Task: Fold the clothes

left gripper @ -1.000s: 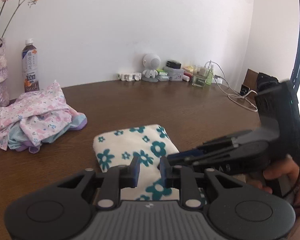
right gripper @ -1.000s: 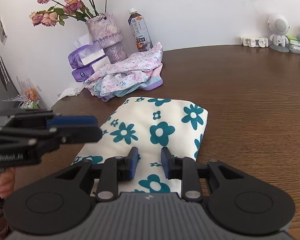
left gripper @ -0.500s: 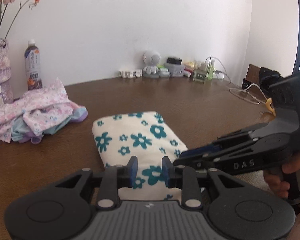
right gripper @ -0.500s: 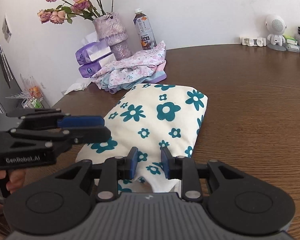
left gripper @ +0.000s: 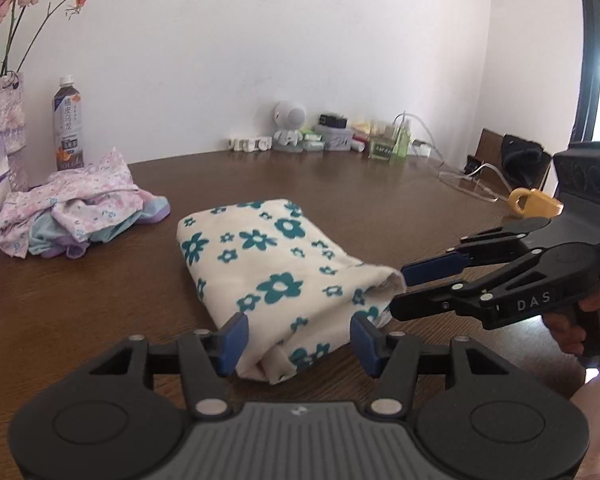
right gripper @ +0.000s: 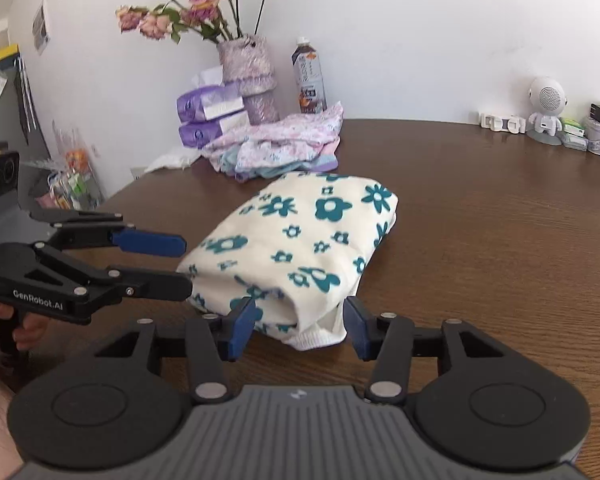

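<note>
Step in hand, as judged: release after a fold. The flowered garment (left gripper: 268,268) lies as a compact folded bundle on the desk (left gripper: 380,184), near its front edge and roughly midway along it, with a loose flap of hem poking out at the near end. Left hand-held gripper (left gripper: 298,338): jaws opening, the near end of the bundle between the blue pads but not pinched, clear gaps on both sides. Right hand-held gripper (right gripper: 300,328): jaws likewise opening, the bundle's near right corner between them, cloth not pressed. Pose: both tools point forward and down at a moderate tilt, side by side at the front edge, the left one approaching the bundle's left near corner and the right one its right near corner; each is held by a hand (left gripper: 580,320) wrapped around a pistol grip. The fold looks finished but slightly untidy. Next move probably calls for backing both tools clear without dragging the cloth, then reaching to the unfolded pink heap of clothes (left gripper: 80,208) near the back left corner, beside the vase (right gripper: 252,80) and bottle (left gripper: 68,124).
</note>
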Demonstrator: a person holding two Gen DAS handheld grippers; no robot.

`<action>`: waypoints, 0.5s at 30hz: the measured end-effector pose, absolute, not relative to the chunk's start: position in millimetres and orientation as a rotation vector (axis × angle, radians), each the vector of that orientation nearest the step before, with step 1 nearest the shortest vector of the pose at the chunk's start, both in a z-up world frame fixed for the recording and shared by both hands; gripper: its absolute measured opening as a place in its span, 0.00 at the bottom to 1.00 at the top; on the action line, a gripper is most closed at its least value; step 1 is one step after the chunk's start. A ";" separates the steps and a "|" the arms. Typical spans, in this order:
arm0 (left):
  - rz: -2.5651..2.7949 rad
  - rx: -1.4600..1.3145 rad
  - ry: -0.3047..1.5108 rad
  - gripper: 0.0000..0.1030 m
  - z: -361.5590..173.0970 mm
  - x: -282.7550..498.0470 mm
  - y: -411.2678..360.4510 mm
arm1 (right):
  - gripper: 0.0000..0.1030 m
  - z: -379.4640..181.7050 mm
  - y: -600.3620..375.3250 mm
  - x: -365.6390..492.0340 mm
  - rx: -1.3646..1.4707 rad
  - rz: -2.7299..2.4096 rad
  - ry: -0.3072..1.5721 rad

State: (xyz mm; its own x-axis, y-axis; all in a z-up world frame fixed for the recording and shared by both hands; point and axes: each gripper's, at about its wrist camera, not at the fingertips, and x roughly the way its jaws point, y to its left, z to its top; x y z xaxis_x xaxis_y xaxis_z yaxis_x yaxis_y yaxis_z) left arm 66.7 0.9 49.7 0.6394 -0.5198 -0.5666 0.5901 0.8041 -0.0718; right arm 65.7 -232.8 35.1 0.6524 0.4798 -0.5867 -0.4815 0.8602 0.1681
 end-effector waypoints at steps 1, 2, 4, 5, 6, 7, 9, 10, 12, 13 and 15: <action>-0.608 0.141 0.611 0.54 47.8 66.9 -1.9 | 0.48 32.3 -228.7 65.1 -0.018 0.538 0.664; -0.579 0.162 0.615 0.54 45.3 67.0 -4.2 | 0.48 30.1 -225.2 65.0 -0.030 0.529 0.660; -0.545 0.187 0.626 0.54 40.9 68.1 -8.6 | 0.48 27.7 -220.5 66.3 -0.042 0.504 0.645; -0.534 0.196 0.633 0.54 38.8 68.8 -10.7 | 0.48 26.6 -219.7 67.7 -0.039 0.500 0.645; -0.523 0.205 0.639 0.53 36.7 69.6 -12.7 | 0.47 25.5 -218.9 69.1 -0.036 0.496 0.645; -0.514 0.204 0.644 0.52 35.0 70.5 -13.9 | 0.41 24.4 -218.0 70.5 -0.033 0.492 0.645; -0.505 0.160 0.646 0.37 33.4 73.1 -12.6 | 0.26 22.3 -216.9 73.2 -0.028 0.482 0.645; -0.502 0.138 0.647 0.31 33.1 74.4 -11.8 | 0.17 21.5 -217.8 74.3 -0.024 0.472 0.645; -0.499 0.092 0.646 0.25 34.8 76.5 -10.1 | 0.14 20.2 -219.5 75.4 -0.011 0.470 0.649; -0.499 0.067 0.644 0.23 35.6 77.2 -9.4 | 0.13 19.5 -219.2 75.2 -0.010 0.469 0.651; -0.495 0.011 0.652 0.23 35.9 78.9 -6.1 | 0.13 18.3 -215.6 73.9 -0.022 0.460 0.650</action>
State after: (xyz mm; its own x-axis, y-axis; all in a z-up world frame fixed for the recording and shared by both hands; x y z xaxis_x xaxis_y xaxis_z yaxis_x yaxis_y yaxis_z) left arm 78.9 -6.1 35.9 0.6831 -0.4381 -0.5843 0.4451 0.8841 -0.1425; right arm 73.9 -215.6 18.3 0.6993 0.4063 -0.5882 -0.4200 0.8993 0.1219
